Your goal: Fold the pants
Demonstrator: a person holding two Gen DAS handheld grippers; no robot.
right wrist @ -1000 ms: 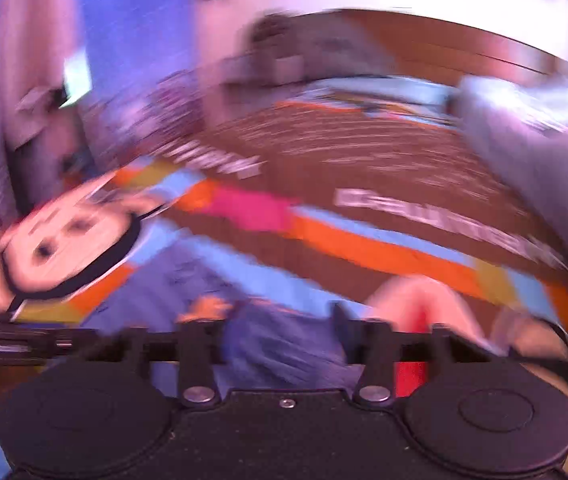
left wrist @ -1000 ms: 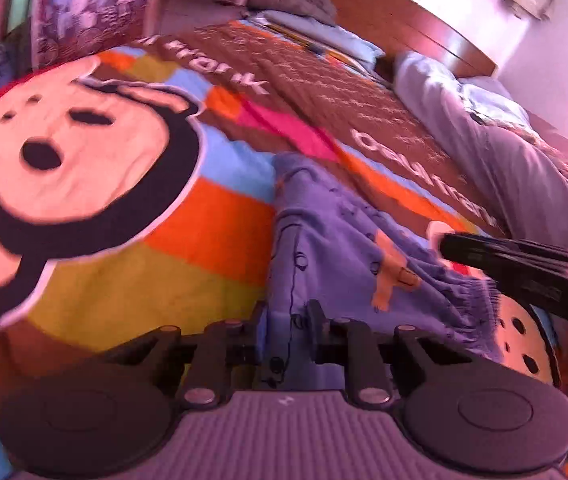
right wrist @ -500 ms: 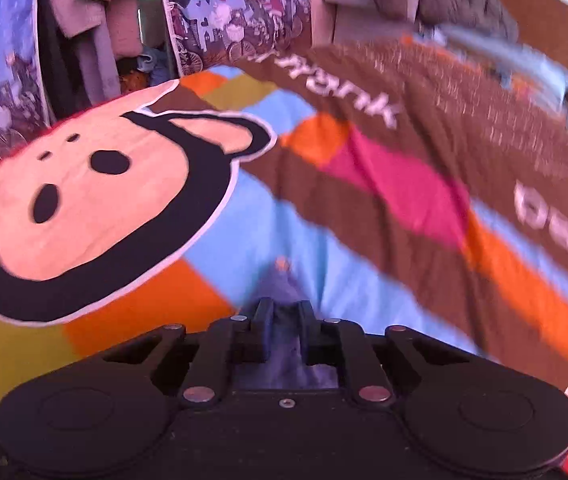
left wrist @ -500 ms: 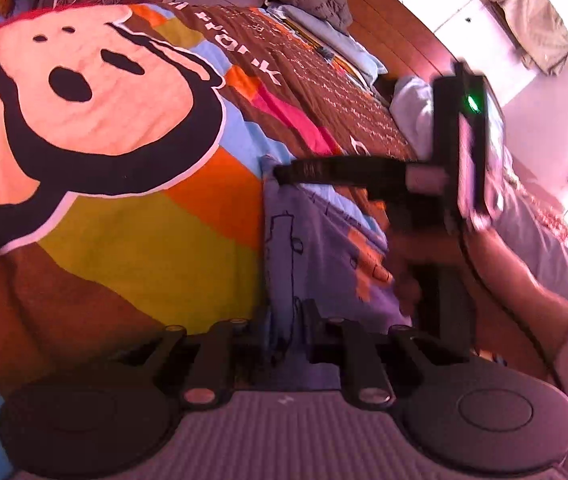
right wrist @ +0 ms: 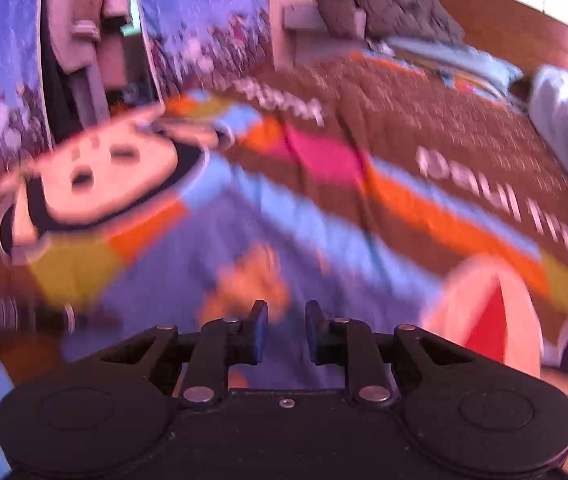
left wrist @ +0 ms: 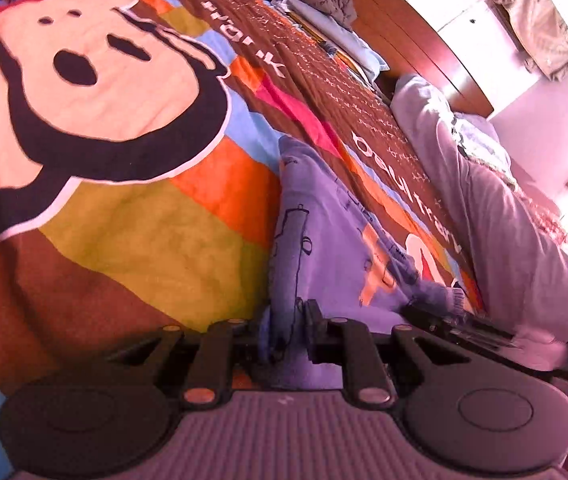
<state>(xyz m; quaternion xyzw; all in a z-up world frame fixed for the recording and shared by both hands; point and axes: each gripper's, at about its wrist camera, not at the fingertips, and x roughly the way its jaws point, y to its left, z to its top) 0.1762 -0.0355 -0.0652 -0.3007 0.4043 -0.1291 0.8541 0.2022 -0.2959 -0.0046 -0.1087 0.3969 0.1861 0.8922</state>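
Two grippers: both are in view, one in each wrist camera, above a bed.
Blanket (left wrist: pixel 143 216): it covers the bed, with colour blocks and a big cartoon monkey face (left wrist: pixel 83 72) at the far left.
Left gripper (left wrist: pixel 288 330): its jaws are clenched on a fold of the pants, at the near edge of the cloth.
Pants (left wrist: pixel 324 240): blue-purple with an orange print, lying on the blanket to the right of the monkey face and running from the left gripper toward the far side.
Right gripper (right wrist: pixel 286 330): its jaws stand apart with a clear gap and nothing between them; it hangs over the pants (right wrist: pixel 211 264), which look blurred in this view.
Grey duvet (left wrist: pixel 496 208): it lies bunched along the right side of the bed.
Headboard (left wrist: pixel 416 40): brown wood, at the far end.
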